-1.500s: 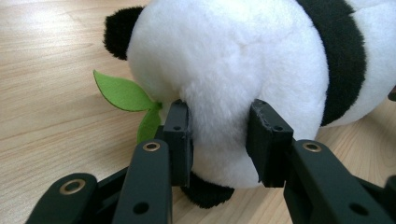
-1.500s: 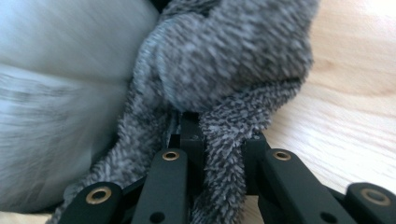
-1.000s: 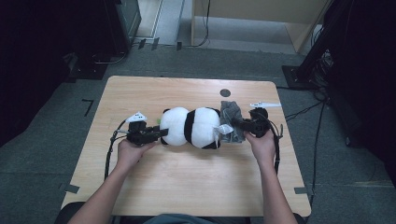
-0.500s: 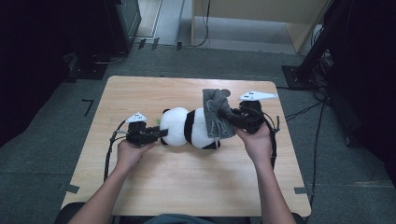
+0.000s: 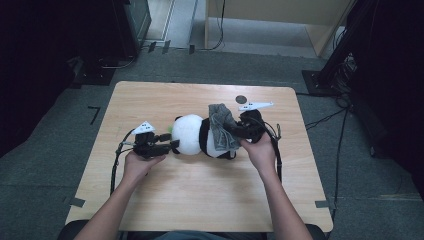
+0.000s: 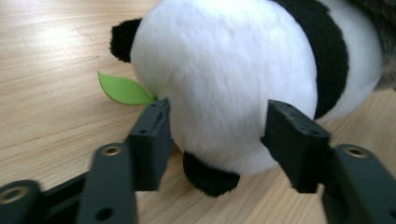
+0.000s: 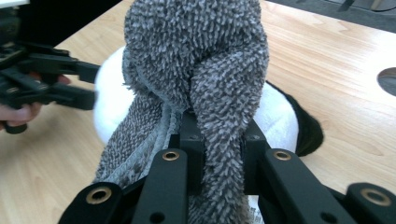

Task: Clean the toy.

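The right gripper [image 7: 219, 140], clenched on the grey towel [image 5: 221, 126], has dragged it up over the panda [image 5: 192, 136] (head braced between the left gripper's [image 6: 217, 123] parted jaws), so covering looks underway.

— How's the light in here?

— Even and soft on the table [image 5: 200, 200], from overhead; the floor beyond goes nearly black at both sides.

— Any glare?

— A mild sheen on the wood, faint shadows under the toy panda [image 6: 224, 79].

— Sharp?

— The high view is slightly soft. Close up, the grey towel [image 7: 201, 60] is crisp, the nearest black jaws blurred.
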The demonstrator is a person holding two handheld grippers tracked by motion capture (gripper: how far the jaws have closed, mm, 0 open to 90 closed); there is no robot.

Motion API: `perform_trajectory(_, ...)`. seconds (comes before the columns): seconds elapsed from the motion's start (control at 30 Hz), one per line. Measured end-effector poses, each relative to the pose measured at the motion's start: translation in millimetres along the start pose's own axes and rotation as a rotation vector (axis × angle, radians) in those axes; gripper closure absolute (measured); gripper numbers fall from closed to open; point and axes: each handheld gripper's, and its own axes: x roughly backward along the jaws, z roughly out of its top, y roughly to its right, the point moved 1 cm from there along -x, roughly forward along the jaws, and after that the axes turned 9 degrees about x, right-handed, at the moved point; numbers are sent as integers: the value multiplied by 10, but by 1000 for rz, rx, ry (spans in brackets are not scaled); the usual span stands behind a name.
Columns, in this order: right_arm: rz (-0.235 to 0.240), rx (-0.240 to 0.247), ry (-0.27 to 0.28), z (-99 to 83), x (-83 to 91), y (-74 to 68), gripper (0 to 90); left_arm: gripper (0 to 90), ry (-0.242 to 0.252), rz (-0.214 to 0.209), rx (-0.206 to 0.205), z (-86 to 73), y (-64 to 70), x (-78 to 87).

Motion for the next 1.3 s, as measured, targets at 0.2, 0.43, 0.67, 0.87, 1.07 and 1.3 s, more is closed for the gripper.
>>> perform_trajectory(0.2,-4,-24,2,-15,-34,128,779,316,11,-40,-16,-13,13,-22)
perform_trajectory(0.43,8,-49,12,-36,-75,242,779,264,5,-35,-38,-28,2,-192)
perform_trajectory(0.67,20,-78,29,-68,-129,315,774,242,-4,-44,-70,-53,15,-287)
perform_trajectory(0.87,16,-87,33,-34,-86,278,777,375,0,-27,-101,-63,17,-329)
perform_trajectory(1.07,74,-23,89,205,37,-40,779,476,10,-8,-106,-48,95,-297)
perform_trajectory(1.3,149,57,63,332,-219,-440,778,477,13,-5,-80,-90,173,-274)
